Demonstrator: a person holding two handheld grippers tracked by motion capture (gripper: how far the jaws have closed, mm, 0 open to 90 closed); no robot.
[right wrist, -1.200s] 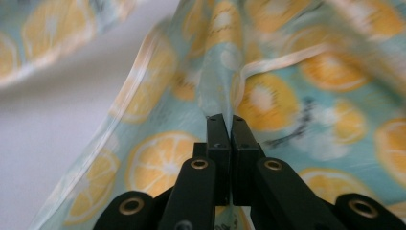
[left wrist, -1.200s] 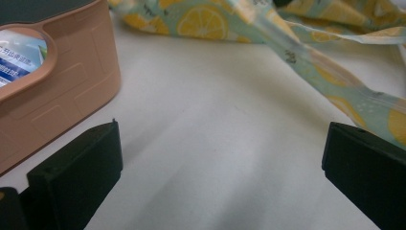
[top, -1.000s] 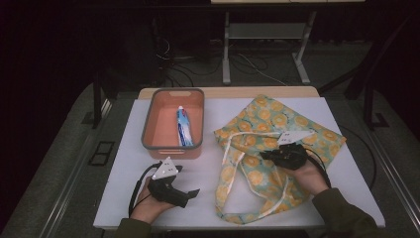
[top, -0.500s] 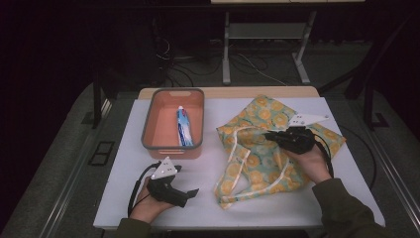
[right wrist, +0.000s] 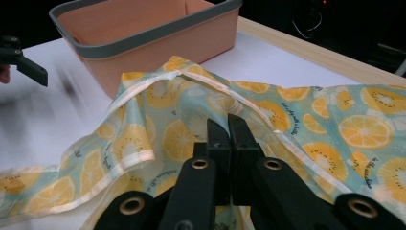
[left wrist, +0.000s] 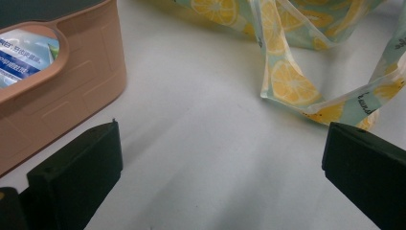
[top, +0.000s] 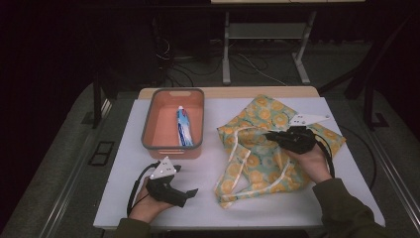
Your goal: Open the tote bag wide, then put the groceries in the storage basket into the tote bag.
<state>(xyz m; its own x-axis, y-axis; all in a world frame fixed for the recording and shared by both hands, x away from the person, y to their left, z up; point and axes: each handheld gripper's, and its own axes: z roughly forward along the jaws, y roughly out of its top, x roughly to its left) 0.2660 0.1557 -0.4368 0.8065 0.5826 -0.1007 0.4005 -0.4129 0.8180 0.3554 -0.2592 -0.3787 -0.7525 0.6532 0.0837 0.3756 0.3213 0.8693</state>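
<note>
While the bag hangs in the pinch, the readout:
Right claw (right wrist: 229,125): pressed together on a fold of the lemon-print bag (top: 262,144), raised a little off the bench (top: 124,198).
Bag: right of the peach bin (top: 172,125), one handle loop trailing toward the left claw (top: 188,193).
Left claw: spread wide, nothing between, low in front of the bin.
Writing: small dark script along the bag's trim, too tiny to read.
Tube (top: 183,126): inside the bin, blue-and-white label, lettering blurred.
</note>
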